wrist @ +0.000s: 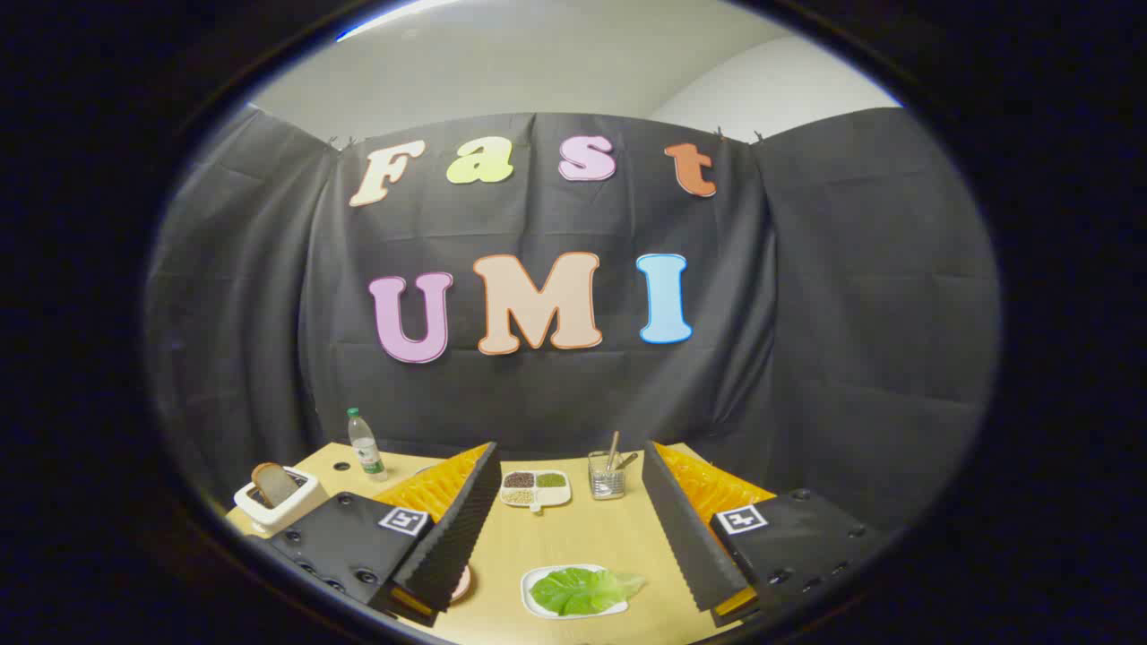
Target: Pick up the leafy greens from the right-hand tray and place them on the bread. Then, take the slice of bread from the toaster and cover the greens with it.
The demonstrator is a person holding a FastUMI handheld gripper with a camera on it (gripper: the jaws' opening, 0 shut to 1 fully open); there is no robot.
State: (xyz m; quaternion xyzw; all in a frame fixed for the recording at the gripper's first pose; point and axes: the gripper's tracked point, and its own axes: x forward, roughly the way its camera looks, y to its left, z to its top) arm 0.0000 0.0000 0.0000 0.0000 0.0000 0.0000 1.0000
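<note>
Table (pixel 573 537): greens (pixel 584 589) on tray (pixel 530 598), near edge | my claw (pixel 573 524) wide apart, empty | bread (pixel 273 484) in toaster (pixel 285 506), left edge

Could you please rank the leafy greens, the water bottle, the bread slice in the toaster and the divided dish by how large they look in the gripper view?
1. leafy greens, between the open fingers
2. divided dish
3. water bottle and bread slice: too alike; farther away.
</note>
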